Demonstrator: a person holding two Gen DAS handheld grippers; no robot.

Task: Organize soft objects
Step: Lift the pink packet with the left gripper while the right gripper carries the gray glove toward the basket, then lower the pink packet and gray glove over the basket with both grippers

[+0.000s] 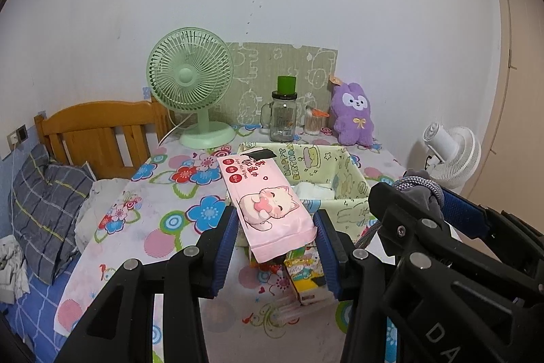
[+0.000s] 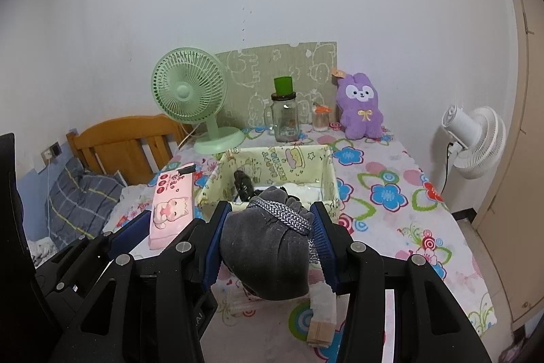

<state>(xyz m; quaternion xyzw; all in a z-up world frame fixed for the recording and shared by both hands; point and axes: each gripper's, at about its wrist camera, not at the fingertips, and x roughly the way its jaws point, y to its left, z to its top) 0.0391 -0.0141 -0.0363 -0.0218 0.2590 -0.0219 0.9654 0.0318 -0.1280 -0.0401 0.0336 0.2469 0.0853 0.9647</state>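
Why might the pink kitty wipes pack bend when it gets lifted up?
The wipes pack probably sags a bit: the left gripper pinches only its near end, so the rest sticks out unsupported. Its wrapper looks shiny, so it may be slippery. It will likely squash rather than break, since it looks like a soft packet.

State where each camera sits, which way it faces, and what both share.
Left wrist: on the left gripper, looking along its fingers over the flowered table toward the wall; it grips a pink wipes pack; the right gripper intrudes at the right edge.
Right wrist: on the right gripper, same heading; it grips a grey pouch; the left gripper shows at the left.
Shared: fabric bin, green fan, purple plush, glass jar.
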